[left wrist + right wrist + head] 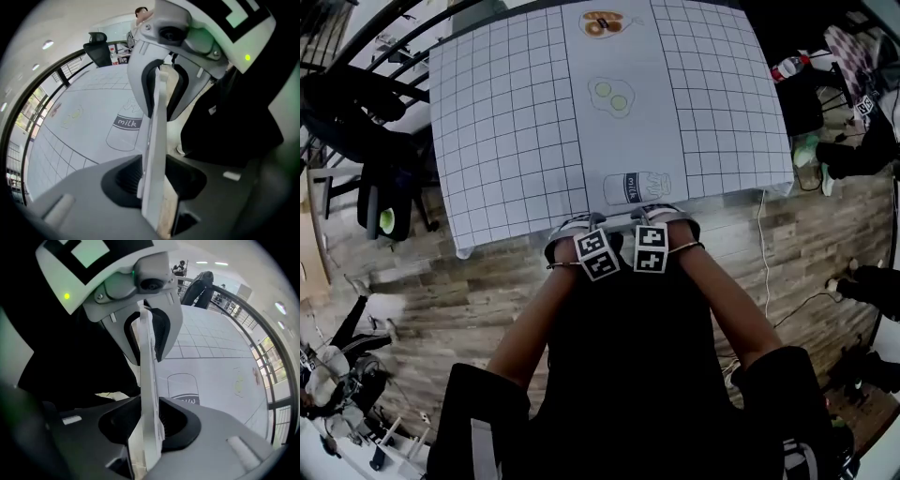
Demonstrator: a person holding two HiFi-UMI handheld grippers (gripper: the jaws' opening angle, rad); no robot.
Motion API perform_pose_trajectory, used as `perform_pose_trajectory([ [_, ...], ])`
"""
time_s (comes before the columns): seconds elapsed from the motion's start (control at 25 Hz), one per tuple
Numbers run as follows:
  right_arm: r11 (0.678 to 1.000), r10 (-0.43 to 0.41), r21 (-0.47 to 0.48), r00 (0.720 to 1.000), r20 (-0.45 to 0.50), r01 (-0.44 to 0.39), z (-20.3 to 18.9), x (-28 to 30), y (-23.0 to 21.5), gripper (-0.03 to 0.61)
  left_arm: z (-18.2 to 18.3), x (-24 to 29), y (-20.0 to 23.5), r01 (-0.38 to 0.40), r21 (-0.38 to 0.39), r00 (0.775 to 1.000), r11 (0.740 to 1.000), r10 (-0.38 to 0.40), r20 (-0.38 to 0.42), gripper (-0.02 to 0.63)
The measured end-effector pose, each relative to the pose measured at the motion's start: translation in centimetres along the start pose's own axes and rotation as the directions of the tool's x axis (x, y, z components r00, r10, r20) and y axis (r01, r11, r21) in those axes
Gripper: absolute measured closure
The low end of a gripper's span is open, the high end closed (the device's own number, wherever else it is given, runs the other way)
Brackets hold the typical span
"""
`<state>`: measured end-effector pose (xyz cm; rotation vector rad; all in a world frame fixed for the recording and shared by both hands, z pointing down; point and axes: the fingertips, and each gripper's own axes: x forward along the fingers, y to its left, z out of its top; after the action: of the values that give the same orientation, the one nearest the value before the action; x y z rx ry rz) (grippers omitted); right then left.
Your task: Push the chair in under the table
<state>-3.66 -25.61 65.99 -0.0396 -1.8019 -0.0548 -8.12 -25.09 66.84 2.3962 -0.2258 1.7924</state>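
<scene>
Left gripper view shows your left gripper [154, 180] with its jaws spread to either side of a thin white panel, the chair back [157, 136]. The panel's top edge runs up between the jaws. Dark gaps show on both sides of it, so the pads are not pressing it.

Right gripper view shows much the same for your right gripper [149, 423]. Its jaws are parted with the same panel standing between them, not clamped. Each camera also catches the other gripper farther along that edge, straddling the panel with its jaws clear of it.

Head view puts both grippers side by side, pointing steeply down, just at the near edge of the table [506, 122]. The rest of the chair is hidden under your arms and body there, so you cannot tell how far it sits beneath the table.

The table carries a white cloth with grid lines and drawings. A milk carton [636, 187] is nearest the grippers and fried eggs [611, 96] lie farther up. Wood floor [441, 291] surrounds the table, and a black office chair [356, 117] stands off its left side.
</scene>
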Motion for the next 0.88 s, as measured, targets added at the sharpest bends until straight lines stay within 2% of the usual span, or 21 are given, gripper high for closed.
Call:
perform_pose_trajectory([
  [0.16,0.992,-0.086,0.097,0.990,0.109,0.076,0.3,-4.1,-1.4,0.465,1.6,-3.4,0.5,-0.075,-0.058,0.995,0.995,0.079,0.064,0.460],
  [0.32,0.959,-0.214,0.229,0.955,0.205,0.166,-0.7,-9.2,-2.2,0.464,3.9,-7.2,-0.2,-0.135,-0.178,0.974,0.975,0.163,0.155,0.459],
  [0.4,0.929,-0.277,0.308,0.937,0.213,0.205,-2.0,-11.5,-1.7,0.462,5.3,-9.1,-1.6,-0.135,-0.268,0.954,0.954,0.199,0.226,0.459],
  [0.48,0.893,-0.332,0.388,0.916,0.224,0.228,-3.2,-13.5,-1.5,0.462,6.8,-11.2,-2.0,-0.143,-0.364,0.914,0.920,0.263,0.307,0.459],
  [0.52,0.873,-0.355,0.432,0.902,0.245,0.227,-3.5,-14.5,-1.1,0.462,7.4,-12.5,-2.2,-0.172,-0.404,0.881,0.898,0.324,0.344,0.461],
  [0.56,0.851,-0.382,0.477,0.882,0.277,0.219,-3.6,-15.5,-0.6,0.462,8.0,-14.3,-2.4,-0.218,-0.441,0.834,0.871,0.401,0.380,0.478],
  [0.6,0.826,-0.418,0.523,0.853,0.314,0.212,-3.7,-16.8,0.0,0.464,8.6,-16.3,-2.7,-0.264,-0.477,0.774,0.838,0.479,0.414,0.525],
  [0.64,0.795,-0.469,0.566,0.812,0.347,0.218,-3.8,-18.4,0.5,0.473,9.2,-18.3,-3.3,-0.299,-0.510,0.713,0.806,0.544,0.442,0.570],
  [0.68,0.761,-0.534,0.602,0.760,0.371,0.242,-4.0,-20.1,1.0,0.511,9.8,-20.2,-4.0,-0.319,-0.542,0.657,0.777,0.594,0.465,0.584],
  [0.76,0.702,-0.652,0.640,0.644,0.401,0.312,-4.0,-23.6,2.0,0.576,10.8,-23.2,-5.5,-0.321,-0.607,0.567,0.727,0.661,0.492,0.603],
  [0.84,0.667,-0.711,0.672,0.545,0.445,0.321,-3.6,-26.1,3.8,0.580,11.1,-25.2,-6.8,-0.290,-0.675,0.494,0.678,0.711,0.501,0.604],
  [0.88,0.654,-0.724,0.700,0.502,0.472,0.285,-3.4,-27.2,4.8,0.580,11.1,-25.9,-7.5,-0.274,-0.705,0.463,0.654,0.732,0.500,0.604],
])
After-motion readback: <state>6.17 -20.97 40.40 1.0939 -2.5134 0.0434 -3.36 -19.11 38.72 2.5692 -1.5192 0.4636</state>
